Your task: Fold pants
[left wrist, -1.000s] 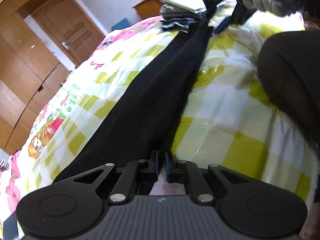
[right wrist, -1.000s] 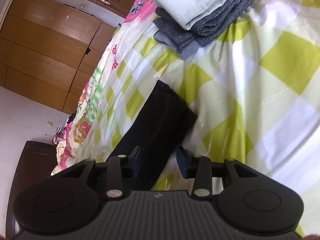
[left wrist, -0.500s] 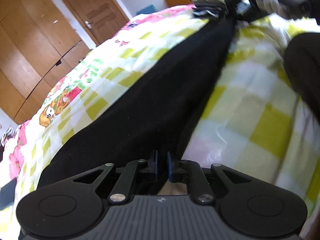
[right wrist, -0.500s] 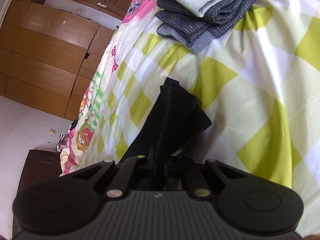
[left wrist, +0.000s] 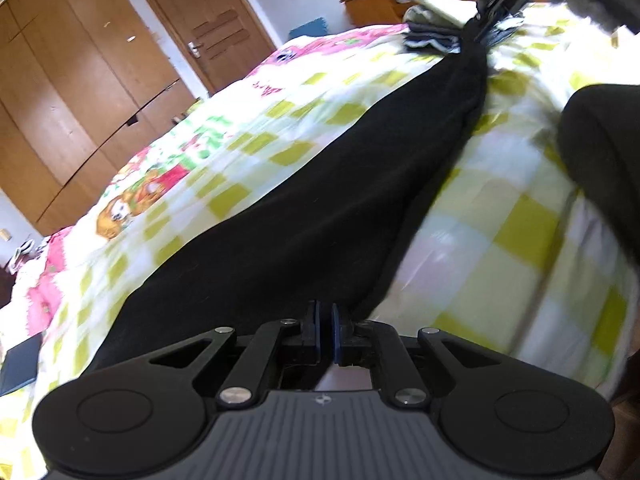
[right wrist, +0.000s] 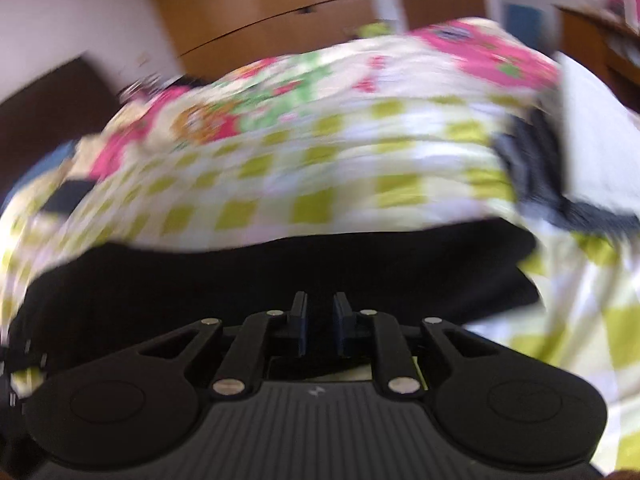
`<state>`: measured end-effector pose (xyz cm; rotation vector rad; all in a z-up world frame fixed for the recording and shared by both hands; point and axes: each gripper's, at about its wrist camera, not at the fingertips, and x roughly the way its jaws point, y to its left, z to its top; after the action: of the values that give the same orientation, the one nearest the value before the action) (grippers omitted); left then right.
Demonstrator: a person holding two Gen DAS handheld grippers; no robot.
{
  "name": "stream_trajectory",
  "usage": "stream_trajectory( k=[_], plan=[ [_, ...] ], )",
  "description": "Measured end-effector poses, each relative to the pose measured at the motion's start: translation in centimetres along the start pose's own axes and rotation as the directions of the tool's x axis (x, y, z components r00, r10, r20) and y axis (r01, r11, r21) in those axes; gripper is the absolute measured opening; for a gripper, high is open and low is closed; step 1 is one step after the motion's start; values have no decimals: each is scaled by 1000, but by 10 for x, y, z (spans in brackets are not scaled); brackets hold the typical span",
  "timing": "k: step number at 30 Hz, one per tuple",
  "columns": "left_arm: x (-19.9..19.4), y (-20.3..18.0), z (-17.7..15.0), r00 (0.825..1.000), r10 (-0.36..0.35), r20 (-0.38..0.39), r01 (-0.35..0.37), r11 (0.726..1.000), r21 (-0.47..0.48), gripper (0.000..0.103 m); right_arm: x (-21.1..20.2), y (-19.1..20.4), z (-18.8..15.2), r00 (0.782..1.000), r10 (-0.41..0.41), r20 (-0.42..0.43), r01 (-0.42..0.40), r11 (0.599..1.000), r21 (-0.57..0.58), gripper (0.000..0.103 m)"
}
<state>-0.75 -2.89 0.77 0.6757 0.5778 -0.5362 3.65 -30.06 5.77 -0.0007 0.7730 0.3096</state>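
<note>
Black pants stretched long across the checked bedspread, pinched at both ends.

Your black pants (left wrist: 332, 208) lie along the bedspread (left wrist: 500, 240). Your left gripper (left wrist: 325, 326) is clamped tight on the near end. Your right gripper (right wrist: 320, 322), jaws just easing apart a little, has the far end between narrow pads, near the folded clothes (left wrist: 430, 36).

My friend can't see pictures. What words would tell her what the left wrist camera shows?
A long pair of black pants stretches across a bed with a yellow-and-white checked quilt, pinched at the near end by the shut left gripper and at the far end by the right gripper. Folded clothes sit behind, beside wooden wardrobe doors.
</note>
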Motion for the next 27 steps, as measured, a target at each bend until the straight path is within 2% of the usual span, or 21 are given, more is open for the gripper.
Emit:
stream_trajectory(
  k=[1,2,4,6,7,10,13,14,15,16,18,19,20,22,25,27],
  plan=[
    [2,4,-3,1000,4,-2,-4,1000,-4,24,14,31,3,1000,20,-23,-24,986,-162,17],
    [3,5,-6,1000,-1,-5,1,1000,-3,24,27,58,2,998,46,-45,-57,952,-301,17],
    [1,5,-9,1000,-12,-2,12,999,33,24,54,101,-6,992,76,-97,-115,858,-501,17],
    [-2,3,-12,1000,-13,11,12,998,69,27,71,129,-18,990,79,-116,-135,749,-648,18],
    [-3,3,-12,1000,-14,15,13,998,68,28,77,136,-23,990,75,-117,-135,714,-687,18],
    [-2,7,-16,999,-37,28,36,998,44,30,91,144,-26,988,64,-140,-147,668,-730,18],
    [-1,12,-19,998,-49,36,49,999,22,31,78,139,-29,987,75,-145,-161,598,-785,20],
    [-2,13,-20,998,-54,38,54,998,16,32,73,137,-29,984,87,-154,-176,589,-789,23],
    [-3,14,-21,998,-57,40,56,998,13,32,70,135,-30,983,85,-162,-181,585,-791,30],
    [-4,15,-22,998,-57,42,56,998,11,32,72,134,-32,983,74,-171,-182,579,-795,32],
    [-2,15,-22,997,-64,44,64,998,9,33,79,136,-38,981,62,-183,-187,546,-817,32],
    [1,15,-21,997,-61,46,61,998,13,33,84,136,-40,983,54,-177,-177,542,-821,30],
    [4,14,-20,997,-58,43,58,998,14,33,88,137,-39,983,48,-175,-172,550,-817,29],
    [8,15,-18,997,-58,42,57,998,19,33,92,139,-34,983,55,-177,-175,592,-787,25],
    [13,18,-15,998,-62,33,62,998,7,33,98,141,-27,985,49,-167,-159,646,-746,8],
    [15,19,-12,999,-45,24,46,999,-4,32,95,140,-19,983,60,-172,-165,693,-702,5]
  ],
)
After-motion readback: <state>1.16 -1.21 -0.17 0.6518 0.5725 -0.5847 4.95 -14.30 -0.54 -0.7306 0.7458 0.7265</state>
